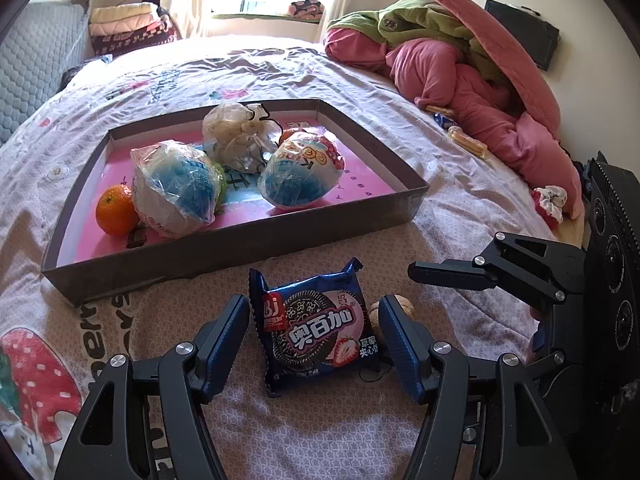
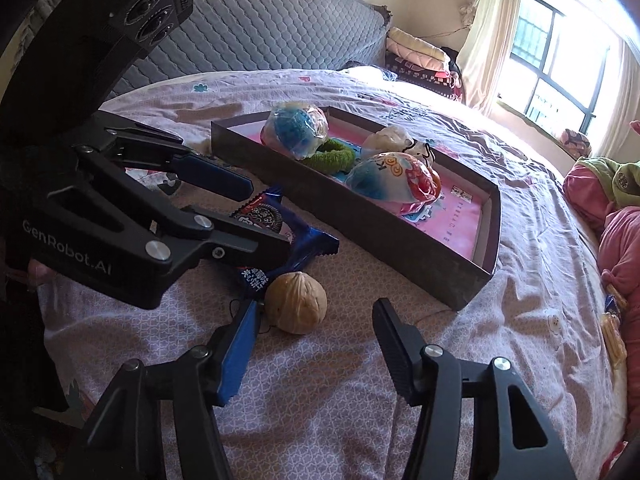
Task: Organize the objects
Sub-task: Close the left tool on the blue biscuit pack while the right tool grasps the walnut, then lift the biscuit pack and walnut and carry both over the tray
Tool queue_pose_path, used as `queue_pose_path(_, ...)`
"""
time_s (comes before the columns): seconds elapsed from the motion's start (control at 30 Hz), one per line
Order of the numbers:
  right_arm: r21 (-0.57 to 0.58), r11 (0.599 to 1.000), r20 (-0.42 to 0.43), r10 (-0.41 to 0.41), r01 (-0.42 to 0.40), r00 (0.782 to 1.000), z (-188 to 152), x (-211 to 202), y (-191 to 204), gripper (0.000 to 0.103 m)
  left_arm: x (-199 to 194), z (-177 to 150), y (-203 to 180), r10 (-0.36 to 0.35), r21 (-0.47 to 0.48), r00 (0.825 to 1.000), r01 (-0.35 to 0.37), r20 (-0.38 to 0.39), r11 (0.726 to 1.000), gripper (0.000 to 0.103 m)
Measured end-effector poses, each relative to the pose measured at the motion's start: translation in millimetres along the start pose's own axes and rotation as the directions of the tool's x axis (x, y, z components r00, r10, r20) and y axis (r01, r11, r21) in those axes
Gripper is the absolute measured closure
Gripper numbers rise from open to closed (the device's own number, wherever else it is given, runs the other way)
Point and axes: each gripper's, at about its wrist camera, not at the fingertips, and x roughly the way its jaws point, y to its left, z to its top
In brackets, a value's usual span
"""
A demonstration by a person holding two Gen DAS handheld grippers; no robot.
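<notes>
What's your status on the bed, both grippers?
Left gripper open, straddling cookie packet. Right gripper open around walnut, not gripped. Tray just beyond; nothing blocking.

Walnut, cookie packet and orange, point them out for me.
Walnut [image 2: 296, 303], right wrist view, middle of the shell.
Cookie packet [image 1: 314, 326], left wrist view, centre of the wrapper.
Orange [image 1: 115, 210], left wrist view, middle of the peel.

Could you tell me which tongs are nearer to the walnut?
Right. The right tongs are open around the walnut, which sits beside their left finger. The left tongs straddle the biscuit packet next to it.
</notes>
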Motion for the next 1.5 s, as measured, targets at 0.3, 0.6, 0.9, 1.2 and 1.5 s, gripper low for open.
queue_pose_path(0.3, -0.003, 1.0, -0.009, -0.004, 0.004, 1.0, 3, 11, 5, 0.061, 13, 5, 8, 0.01, -0.081, 0.999, -0.013, -0.034, 0.997, 0.034)
queue_pose_path(0.6, 0.003, 1.0, -0.011, -0.023, 0.023, 1.0, 8, 20, 8, 0.069, 23, 3, 10, 0.05, -0.072, 0.996, -0.056, -0.076, 0.996, 0.033)
queue_pose_path(0.9, 0.018, 1.0, -0.004, -0.025, 0.025, 1.0, 8, 16, 6, 0.069, 19, 4, 17, 0.016, -0.089, 0.997, -0.023, -0.077, 0.996, 0.046)
queue_pose_path(1.2, 0.029, 0.999, 0.014, -0.046, 0.045, 0.999, 13, 11, 0, 0.069, 6, 9, 18, -0.005, -0.11, 0.999, 0.001, -0.034, 0.994, 0.047)
queue_pose_path(1.5, 0.072, 0.996, 0.055, -0.063, 0.059, 0.996, 21, 1, -11, 0.069, -20, 16, 23, 0.035, -0.096, 0.998, -0.031, 0.044, 0.995, 0.047)
